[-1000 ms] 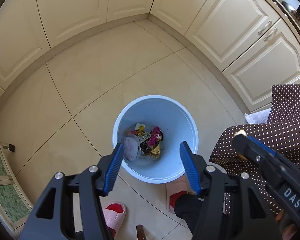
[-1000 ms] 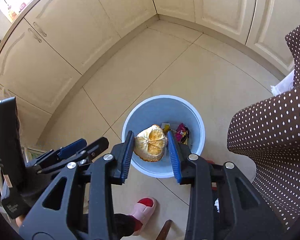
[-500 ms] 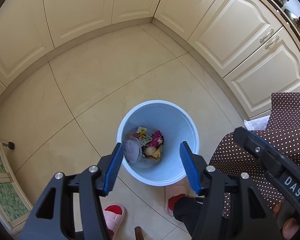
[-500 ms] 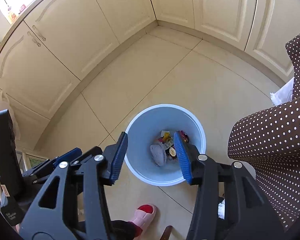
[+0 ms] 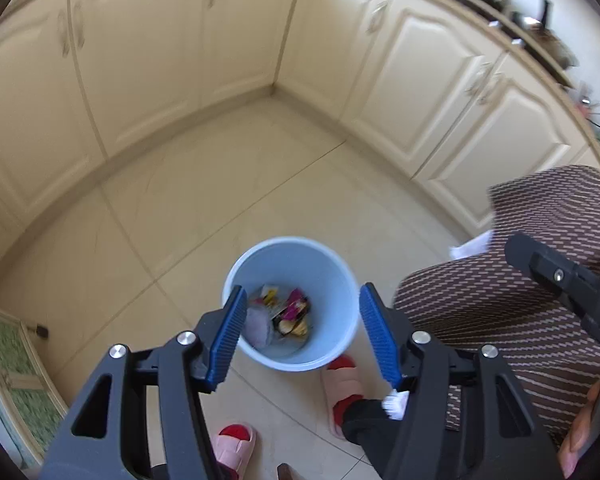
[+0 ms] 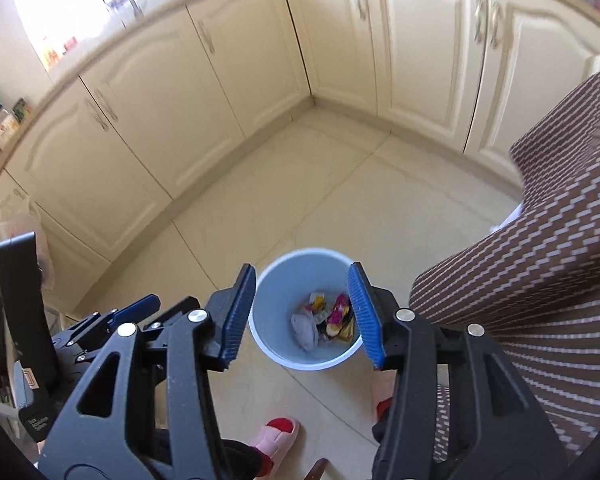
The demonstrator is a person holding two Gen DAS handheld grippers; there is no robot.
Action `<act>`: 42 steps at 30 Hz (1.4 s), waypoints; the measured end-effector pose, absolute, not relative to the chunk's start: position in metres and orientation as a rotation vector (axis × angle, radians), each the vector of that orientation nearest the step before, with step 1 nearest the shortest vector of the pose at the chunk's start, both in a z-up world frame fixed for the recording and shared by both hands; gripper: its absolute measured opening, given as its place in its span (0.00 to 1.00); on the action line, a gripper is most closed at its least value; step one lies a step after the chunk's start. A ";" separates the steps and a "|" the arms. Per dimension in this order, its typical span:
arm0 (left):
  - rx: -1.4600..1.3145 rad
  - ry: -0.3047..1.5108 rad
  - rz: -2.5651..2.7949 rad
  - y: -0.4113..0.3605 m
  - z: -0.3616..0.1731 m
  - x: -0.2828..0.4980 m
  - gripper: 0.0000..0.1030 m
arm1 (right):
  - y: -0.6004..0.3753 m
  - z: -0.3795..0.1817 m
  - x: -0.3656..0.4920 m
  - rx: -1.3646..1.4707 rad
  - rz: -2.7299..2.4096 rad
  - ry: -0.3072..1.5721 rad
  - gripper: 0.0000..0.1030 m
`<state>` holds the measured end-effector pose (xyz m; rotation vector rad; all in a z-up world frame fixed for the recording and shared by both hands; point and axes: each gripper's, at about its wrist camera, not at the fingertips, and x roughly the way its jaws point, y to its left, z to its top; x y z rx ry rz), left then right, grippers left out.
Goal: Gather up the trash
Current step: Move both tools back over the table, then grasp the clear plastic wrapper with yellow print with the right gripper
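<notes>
Left wrist view: the left gripper (image 5: 300,336) points steeply down at a pale blue bin (image 5: 342,280) standing on the cream tiled floor (image 5: 228,200); its blue pads stand apart with nothing between them, one over each side of the bin's rim. The trash (image 5: 280,312) lies at the bottom of the bin: a crumpled whitish wad, a pink wrapper and yellow scraps. Pink slippers (image 5: 342,384) stand just beside the bin on the near side, and a brown dotted garment (image 5: 520,280) fills the right. Cream cabinets (image 5: 140,60) line the floor's far edges. Right wrist view: the right gripper (image 6: 302,314) hangs over the same bin (image 6: 296,280); its jaws have just been opening and are now parted, with nothing gripped between the pads. The trash (image 6: 324,320) rests inside the bin, below and apart from the pads. The left gripper (image 6: 112,316) shows at lower left, and one slipper (image 6: 278,436) near the bottom edge.
</notes>
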<state>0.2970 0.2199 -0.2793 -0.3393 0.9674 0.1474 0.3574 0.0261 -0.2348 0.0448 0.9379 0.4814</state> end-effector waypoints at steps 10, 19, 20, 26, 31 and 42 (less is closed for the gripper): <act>-0.212 0.824 -0.034 0.106 -0.168 0.276 0.65 | -0.095 -0.125 0.298 0.073 0.421 0.700 0.50; -0.104 0.797 -0.230 -0.019 -0.116 0.289 0.69 | -0.251 -0.062 0.259 0.088 0.230 0.553 0.54; -0.094 0.795 -0.246 -0.031 -0.113 0.292 0.70 | -0.278 -0.058 0.256 0.088 0.181 0.539 0.54; -0.015 0.791 -0.341 -0.114 -0.097 0.311 0.70 | -0.399 -0.055 0.250 0.114 -0.052 0.515 0.56; 0.035 0.791 -0.375 -0.166 -0.097 0.323 0.70 | -0.467 -0.072 0.269 0.001 -0.218 0.595 0.60; 0.041 0.847 -0.437 -0.229 -0.103 0.386 0.70 | -0.504 -0.129 0.369 -0.268 -0.365 0.740 0.60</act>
